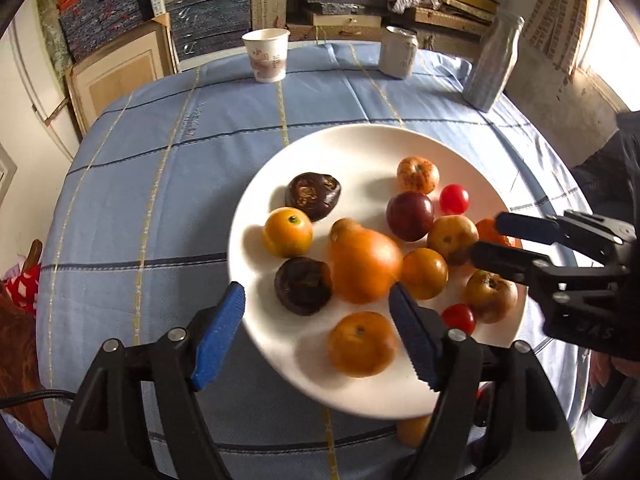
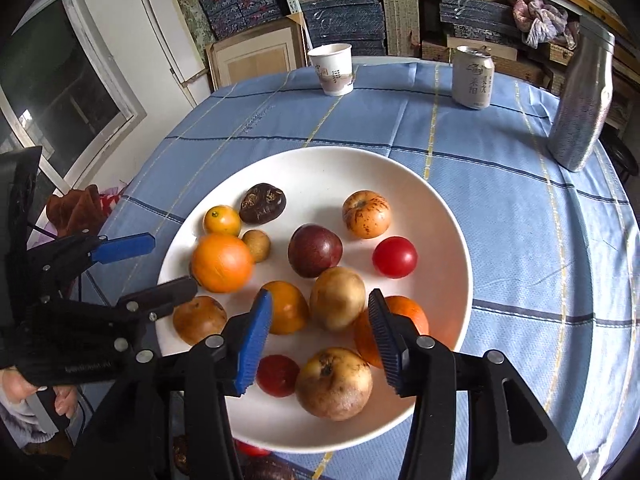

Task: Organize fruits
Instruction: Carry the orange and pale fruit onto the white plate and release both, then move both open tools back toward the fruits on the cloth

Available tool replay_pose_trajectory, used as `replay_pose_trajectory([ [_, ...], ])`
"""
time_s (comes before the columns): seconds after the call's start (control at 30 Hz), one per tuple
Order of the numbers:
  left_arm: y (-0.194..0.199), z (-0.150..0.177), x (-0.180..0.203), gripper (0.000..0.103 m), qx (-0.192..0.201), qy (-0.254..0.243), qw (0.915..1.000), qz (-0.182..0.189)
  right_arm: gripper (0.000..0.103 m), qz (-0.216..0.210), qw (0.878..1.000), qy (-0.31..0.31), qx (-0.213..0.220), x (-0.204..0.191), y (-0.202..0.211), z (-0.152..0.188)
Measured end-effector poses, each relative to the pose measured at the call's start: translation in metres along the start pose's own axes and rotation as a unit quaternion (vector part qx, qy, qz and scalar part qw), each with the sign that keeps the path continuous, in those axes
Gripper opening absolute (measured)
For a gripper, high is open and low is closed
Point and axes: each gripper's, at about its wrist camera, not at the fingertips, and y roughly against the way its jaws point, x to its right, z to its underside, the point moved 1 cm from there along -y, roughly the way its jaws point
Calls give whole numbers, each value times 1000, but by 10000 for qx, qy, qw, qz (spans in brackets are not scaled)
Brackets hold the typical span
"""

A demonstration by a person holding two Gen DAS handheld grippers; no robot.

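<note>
Left wrist view: the fruits sit on a white plate [image 1: 320, 148] on the blue checked tablecloth [image 1: 160, 168]. The big orange pear [image 1: 362, 266] lies in the middle. The left gripper [image 1: 316, 338] and right gripper [image 2: 318, 334] both hang over the plate, fingers spread wide, holding nothing.

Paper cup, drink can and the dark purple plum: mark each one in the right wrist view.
Paper cup [image 2: 331, 70], right wrist view, on its printed side wall.
Drink can [image 2: 473, 78], right wrist view, on its lettered side.
Dark purple plum [image 2: 315, 251], right wrist view, on its rounded top.
</note>
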Motion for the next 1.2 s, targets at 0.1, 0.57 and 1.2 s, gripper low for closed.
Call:
replay_pose_trajectory([
  [0.1,11,9,-10,76,26,155,9998,88,51,47,9999,-79,102,2,19,11],
  [0.57,33,114,17,79,-523,-427,9960,580,60,195,9970,-749,-88,8,76,116],
  [1.2,20,131,63,82,-798,-1237,9857,814,60,-259,9967,-11,-775,-49,53,157],
])
